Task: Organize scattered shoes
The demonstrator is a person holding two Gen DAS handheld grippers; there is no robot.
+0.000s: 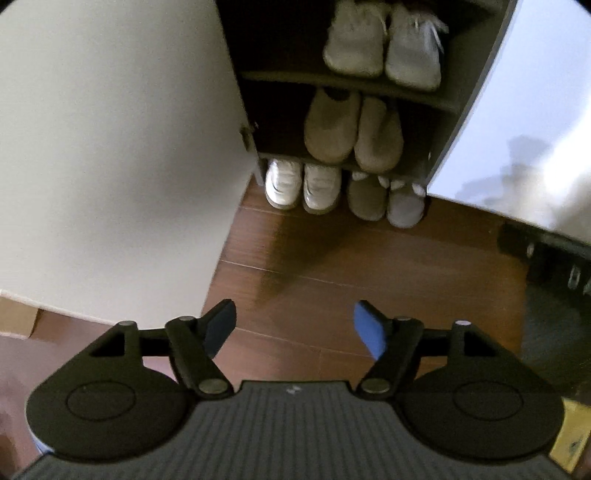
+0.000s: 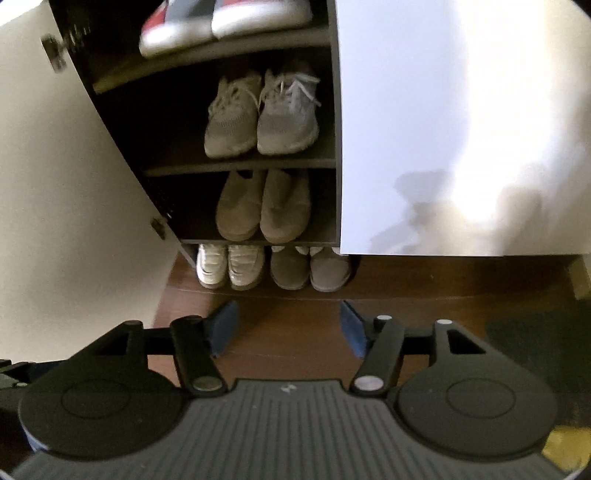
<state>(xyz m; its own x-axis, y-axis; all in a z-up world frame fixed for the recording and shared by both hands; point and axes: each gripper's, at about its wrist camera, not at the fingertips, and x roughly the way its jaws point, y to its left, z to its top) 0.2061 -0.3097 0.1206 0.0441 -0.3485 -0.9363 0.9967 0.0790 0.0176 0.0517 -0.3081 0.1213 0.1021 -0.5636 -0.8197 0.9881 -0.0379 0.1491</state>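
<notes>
Both grippers hang empty above the floor, facing an open shoe cabinet with pairs lined up.

The left gripper [image 1: 293,328] has its blue pads spread wide with only wooden floor [image 1: 314,266] between them; the right gripper [image 2: 288,326] is likewise parted and holds nothing; in the cabinet [image 2: 334,110] a pair of laced grey sneakers [image 2: 260,118] sits on one shelf, tan slip-ons [image 2: 264,206] on the shelf below; on the floor beneath stand white sneakers [image 2: 231,266] just beside grey slippers [image 2: 310,269]; red-and-white shoes [image 2: 221,22] occupy the top shelf.
</notes>
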